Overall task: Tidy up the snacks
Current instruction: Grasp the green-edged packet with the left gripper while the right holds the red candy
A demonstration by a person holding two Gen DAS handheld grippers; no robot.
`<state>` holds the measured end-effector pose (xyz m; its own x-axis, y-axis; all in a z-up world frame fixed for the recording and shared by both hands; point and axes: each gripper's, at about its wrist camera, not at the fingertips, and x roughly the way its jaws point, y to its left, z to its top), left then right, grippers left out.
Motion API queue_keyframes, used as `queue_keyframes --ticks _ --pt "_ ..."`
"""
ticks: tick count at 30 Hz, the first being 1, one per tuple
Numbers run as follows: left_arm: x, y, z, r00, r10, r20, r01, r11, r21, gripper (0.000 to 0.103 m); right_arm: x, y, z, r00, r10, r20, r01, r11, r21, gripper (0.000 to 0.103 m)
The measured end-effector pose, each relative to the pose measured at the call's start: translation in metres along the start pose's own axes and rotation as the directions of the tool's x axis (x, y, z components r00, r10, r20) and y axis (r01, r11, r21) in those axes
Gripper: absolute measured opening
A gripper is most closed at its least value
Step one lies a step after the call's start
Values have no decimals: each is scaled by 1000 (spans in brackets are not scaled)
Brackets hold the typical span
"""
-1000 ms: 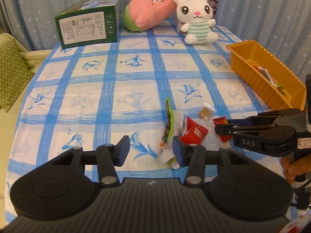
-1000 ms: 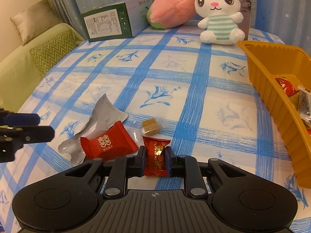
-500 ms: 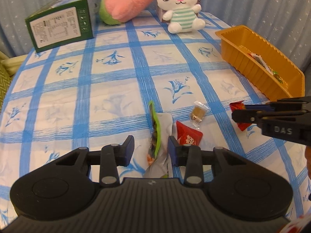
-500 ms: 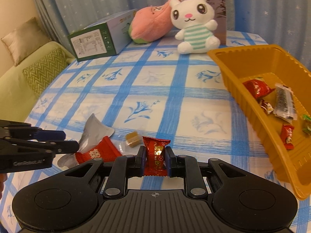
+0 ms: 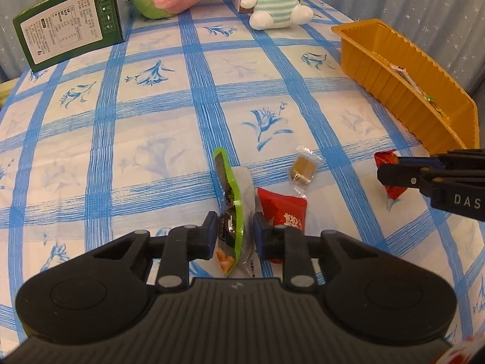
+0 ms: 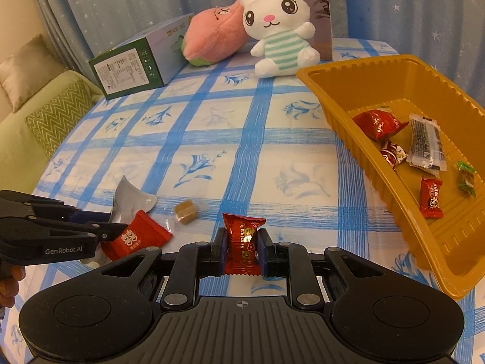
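My left gripper [image 5: 235, 232] points down at the table, and its jaws are closing on a green-edged snack packet [image 5: 232, 188] that stands on edge between the pads. The packet fills the gap. A red packet with white characters [image 5: 285, 212] lies just right of it, and a small brown candy in clear wrap [image 5: 303, 168] lies beyond. My right gripper [image 6: 242, 251] is shut on a red candy with gold print [image 6: 244, 239], held just above the cloth left of the orange tray [image 6: 333, 106]. The left gripper [image 6: 113, 223] shows at the left edge of the right wrist view.
The orange tray [image 5: 394, 91] holds several wrapped snacks. At the back stand a green box [image 5: 69, 27], a pink plush [image 6: 212, 36] and a white bunny plush [image 6: 279, 30] in front of a grey box. A green sofa with cushions [image 6: 45, 112] lies left of the table.
The left gripper moved forward and down over the green-edged packet and its jaws narrowed around it. The right gripper carried the red candy up and toward the orange tray.
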<state>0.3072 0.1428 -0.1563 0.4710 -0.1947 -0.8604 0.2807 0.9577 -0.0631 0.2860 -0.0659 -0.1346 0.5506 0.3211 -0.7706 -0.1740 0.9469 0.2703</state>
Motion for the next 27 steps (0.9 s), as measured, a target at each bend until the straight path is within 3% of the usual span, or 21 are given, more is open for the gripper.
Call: queue_keyframes --ticks 14,27 --pt "-16 11 -6 998 49 35 -48 998 -37 20 0 3 1 1000 26 -1 -26 1000 -17 21" --pt "-64 6 -9 991 57 119 -47 995 -84 20 -17 8 5 998 60 23 -59 998 -37 21"
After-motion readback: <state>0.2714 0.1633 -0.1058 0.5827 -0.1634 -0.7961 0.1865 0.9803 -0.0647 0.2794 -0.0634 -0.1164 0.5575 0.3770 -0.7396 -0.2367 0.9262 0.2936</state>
